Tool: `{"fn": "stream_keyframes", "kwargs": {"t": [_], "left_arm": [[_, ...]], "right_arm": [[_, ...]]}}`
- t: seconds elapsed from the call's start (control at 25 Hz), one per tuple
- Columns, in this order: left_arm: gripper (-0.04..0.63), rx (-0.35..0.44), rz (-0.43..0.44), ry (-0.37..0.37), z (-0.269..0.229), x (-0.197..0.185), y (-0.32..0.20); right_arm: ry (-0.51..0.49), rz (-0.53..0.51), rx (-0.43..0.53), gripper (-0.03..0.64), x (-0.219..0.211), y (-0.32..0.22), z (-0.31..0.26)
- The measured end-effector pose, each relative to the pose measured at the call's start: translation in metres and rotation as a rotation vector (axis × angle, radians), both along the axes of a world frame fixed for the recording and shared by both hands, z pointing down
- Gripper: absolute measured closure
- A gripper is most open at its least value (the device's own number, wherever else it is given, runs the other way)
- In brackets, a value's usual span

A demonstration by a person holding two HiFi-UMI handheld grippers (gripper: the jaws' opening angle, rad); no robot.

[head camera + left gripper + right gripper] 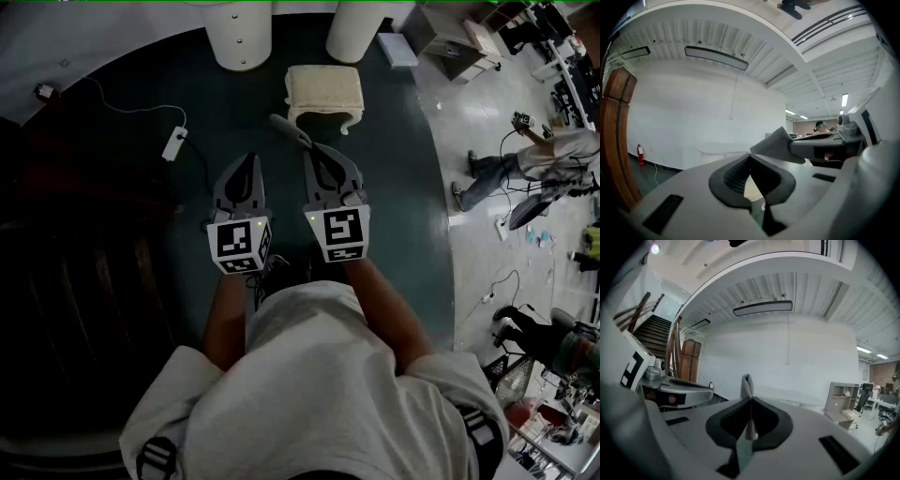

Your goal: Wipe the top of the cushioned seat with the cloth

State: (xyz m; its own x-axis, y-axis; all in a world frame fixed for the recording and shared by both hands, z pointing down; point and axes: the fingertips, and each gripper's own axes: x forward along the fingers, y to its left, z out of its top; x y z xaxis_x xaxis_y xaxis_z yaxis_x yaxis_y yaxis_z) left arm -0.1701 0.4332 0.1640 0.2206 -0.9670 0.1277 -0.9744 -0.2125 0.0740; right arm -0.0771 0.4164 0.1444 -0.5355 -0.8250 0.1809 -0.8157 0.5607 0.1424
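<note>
In the head view the cream cushioned seat, a small stool with curved legs, stands on the dark floor ahead of both grippers. My right gripper is shut on a grey cloth, whose end sticks out toward the seat's near left corner. The right gripper view shows the cloth pinched upright between the jaws. My left gripper hangs beside it, shut and empty. In the left gripper view the cloth shows at the right, and a sliver of the seat shows below the jaws. Both grippers are above the floor, short of the seat.
Two white round columns stand behind the seat. A power strip with its cable lies on the floor at left. Dark wooden stairs fill the left side. A person stands at the far right among desks.
</note>
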Motion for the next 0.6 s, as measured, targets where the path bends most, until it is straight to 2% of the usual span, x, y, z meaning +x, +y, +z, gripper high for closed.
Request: {"fn": "stream_keyframes", "kwargs": {"t": [0.36,0.6], "left_arm": [[0.581,-0.06,-0.054,0.038,0.019,-0.036,0.02],[0.581,-0.082,-0.079,0.03,0.027,-0.033,0.01]], "right_arm": [[-0.001,-0.036,-0.026,0.6,-0.034,0.011,0.011],[-0.016,-0.06,-0.037,0.6,-0.03,-0.007,0.016]]}}
